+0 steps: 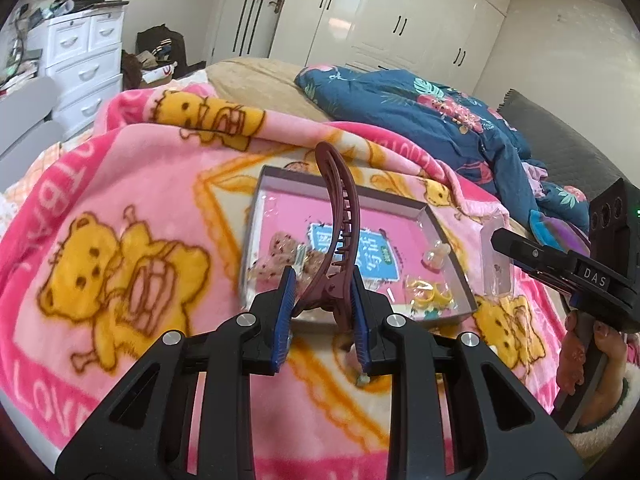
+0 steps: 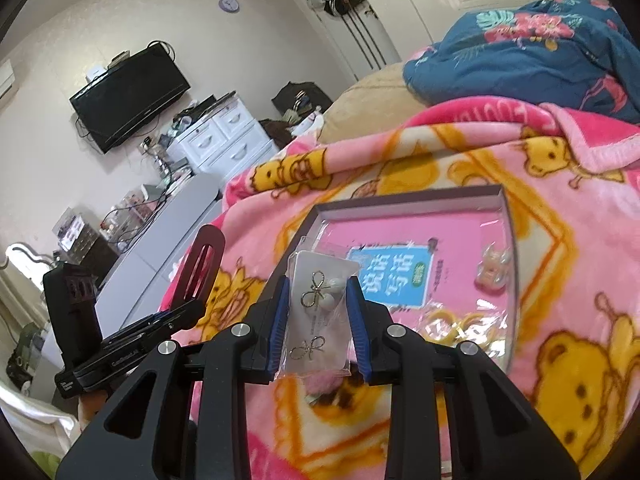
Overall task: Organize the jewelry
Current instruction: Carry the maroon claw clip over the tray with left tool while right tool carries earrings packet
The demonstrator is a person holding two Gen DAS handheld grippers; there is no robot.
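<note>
Both grippers loaded above the tray (image 1: 448,216).
Left gripper (image 1: 322,292) clamps a maroon hair clip (image 1: 340,216) at its hinge; right gripper (image 2: 318,312) clamps a bagged earring card (image 2: 320,312) over the pink blanket (image 1: 132,184).

A shallow box (image 1: 448,216) is set on the blanket (image 1: 132,200), which is spread over the bed. Inside it, a card (image 1: 360,252) is laid at the middle, a packet (image 1: 280,258) near the left wall, rings (image 1: 430,298) in the near right corner. A hair clip (image 1: 340,216) is held above the box's near edge; an earring card (image 2: 320,312) is held over its near left corner. A quilt (image 1: 420,112) is heaped behind the box.
</note>
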